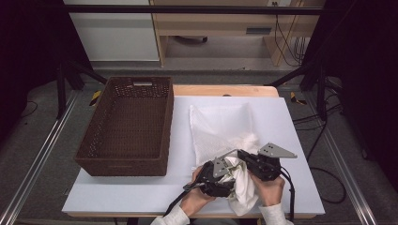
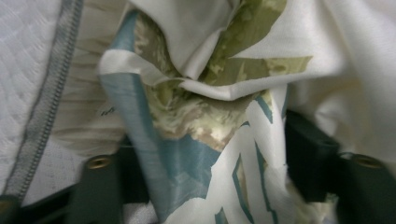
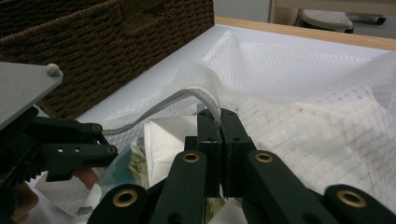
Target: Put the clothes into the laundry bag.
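Observation:
A white mesh laundry bag [image 1: 218,126] with a grey zipper edge lies on the white table [image 1: 286,122]. At its near end a white cloth [image 1: 245,187] with blue and green print bunches up between both grippers. My right gripper [image 3: 219,116] is shut on the bag's zipper edge [image 3: 205,99] and holds it lifted. My left gripper [image 2: 210,154] sits just left of it, its jaws apart with the printed cloth [image 2: 196,116] lying loosely between them. In the high view the left gripper [image 1: 224,172] and right gripper [image 1: 241,155] almost meet over the bag's mouth.
A dark brown wicker basket [image 1: 170,117] stands to the left of the bag, close beside it; its wall [image 3: 93,37] rises behind the left gripper [image 3: 105,139]. Bare table lies to the right of the bag and along the front left edge.

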The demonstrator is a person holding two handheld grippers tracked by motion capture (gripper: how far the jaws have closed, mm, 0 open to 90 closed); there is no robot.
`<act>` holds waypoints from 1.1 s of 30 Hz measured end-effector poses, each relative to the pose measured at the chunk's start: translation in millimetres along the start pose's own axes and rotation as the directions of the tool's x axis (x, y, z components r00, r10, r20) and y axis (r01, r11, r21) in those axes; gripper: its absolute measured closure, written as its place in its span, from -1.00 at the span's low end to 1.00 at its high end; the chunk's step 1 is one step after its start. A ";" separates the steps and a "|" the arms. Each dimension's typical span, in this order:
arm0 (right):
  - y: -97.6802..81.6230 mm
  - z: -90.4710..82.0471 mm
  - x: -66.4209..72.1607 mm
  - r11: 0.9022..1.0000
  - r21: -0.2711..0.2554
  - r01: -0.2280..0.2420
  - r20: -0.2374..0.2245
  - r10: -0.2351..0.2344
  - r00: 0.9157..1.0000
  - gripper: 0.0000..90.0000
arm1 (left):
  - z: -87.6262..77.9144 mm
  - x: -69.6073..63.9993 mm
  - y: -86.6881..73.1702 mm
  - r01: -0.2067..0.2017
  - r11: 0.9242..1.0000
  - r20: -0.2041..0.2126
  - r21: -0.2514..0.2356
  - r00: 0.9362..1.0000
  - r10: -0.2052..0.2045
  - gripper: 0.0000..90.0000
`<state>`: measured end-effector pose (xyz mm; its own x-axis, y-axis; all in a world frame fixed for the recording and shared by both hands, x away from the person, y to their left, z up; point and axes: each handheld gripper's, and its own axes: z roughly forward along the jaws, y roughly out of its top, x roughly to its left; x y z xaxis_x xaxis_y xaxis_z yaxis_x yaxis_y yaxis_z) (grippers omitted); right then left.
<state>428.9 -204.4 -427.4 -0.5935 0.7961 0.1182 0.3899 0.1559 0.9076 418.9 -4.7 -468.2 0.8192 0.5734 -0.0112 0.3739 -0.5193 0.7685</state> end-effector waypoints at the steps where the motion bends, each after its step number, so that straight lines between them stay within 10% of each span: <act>1: 0.1 0.1 -0.2 1.000 0.000 -0.002 0.000 0.002 1.000 0.97 | -3.4 -0.6 1.4 -0.006 1.000 -0.011 -0.006 1.000 0.006 0.12; 4: 0.0 -1.0 -1.1 1.000 -0.001 -0.003 -0.001 0.003 1.000 0.97 | -13.5 0.1 5.6 -0.035 0.999 -0.052 -0.019 0.998 0.034 0.58; 10: 2.4 -7.7 -2.6 1.000 -0.023 -0.003 -0.006 0.003 1.000 0.98 | -32.3 16.5 16.1 -0.003 0.996 -0.135 -0.085 0.991 -0.008 0.71; 16: 4.9 -10.3 1.2 0.999 -0.043 0.011 -0.024 -0.012 1.000 0.98 | 9.1 26.8 9.1 -0.032 0.999 -0.246 0.013 0.969 0.034 0.61; 24: 2.0 -4.5 2.5 0.999 -0.007 0.041 -0.003 -0.041 0.999 0.98 | -13.1 37.5 6.2 0.076 0.995 -0.144 -0.062 0.986 -0.084 0.03; 33: 2.6 -8.1 -0.3 1.000 -0.024 0.019 0.012 -0.019 1.000 0.97 | -65.5 -0.7 16.1 -0.023 0.993 -0.080 -0.113 0.997 0.014 -0.43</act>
<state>424.4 -208.9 -421.8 -0.5922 0.8001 0.0959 0.3611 0.1570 0.9192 395.8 28.1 -413.9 0.7866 0.6153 0.0507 0.3037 -0.4571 0.8359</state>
